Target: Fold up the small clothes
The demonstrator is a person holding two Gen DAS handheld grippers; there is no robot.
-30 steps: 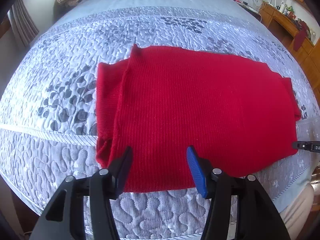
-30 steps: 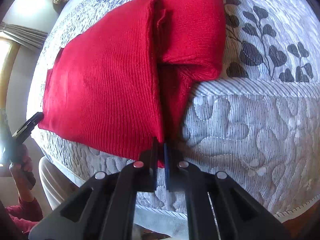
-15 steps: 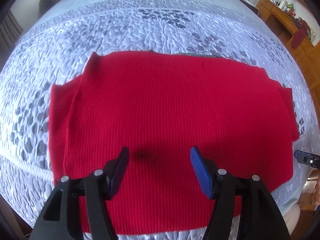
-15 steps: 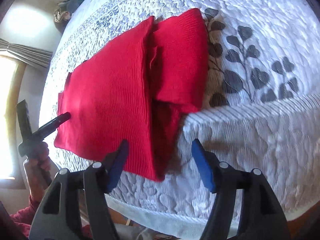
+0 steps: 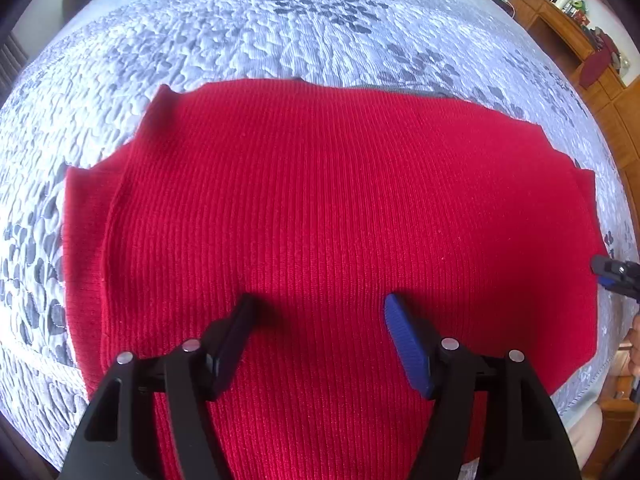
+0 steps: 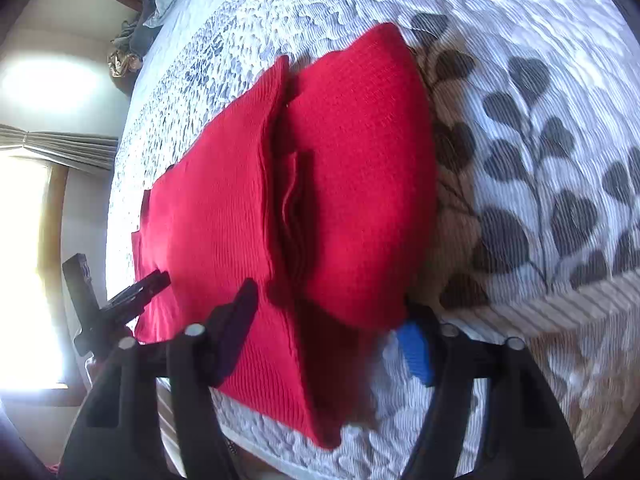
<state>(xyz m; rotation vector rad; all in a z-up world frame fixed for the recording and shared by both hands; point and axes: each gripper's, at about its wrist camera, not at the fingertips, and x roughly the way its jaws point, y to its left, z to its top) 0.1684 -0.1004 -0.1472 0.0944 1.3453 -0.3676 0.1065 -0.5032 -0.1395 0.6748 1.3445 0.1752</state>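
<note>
A red ribbed knit garment lies folded flat on the quilted bed cover. My left gripper is open and empty, hovering over the garment's near middle. The right wrist view shows the garment from its end, with a folded flap on top and layered edges along a crease. My right gripper is open and empty over the garment's near end, its blue-padded finger at the flap's corner. The left gripper also shows in the right wrist view, at the garment's far left edge. The right gripper's tip shows in the left wrist view.
The bed cover is grey-white with dark leaf prints. A wooden dresser with small items stands at the right. A heap of clothes lies at the bed's far end. A bright window with a curtain is at left.
My right gripper opened and let go of the garment's edge, then moved in over its end. My left gripper moved forward over the garment, staying open.
</note>
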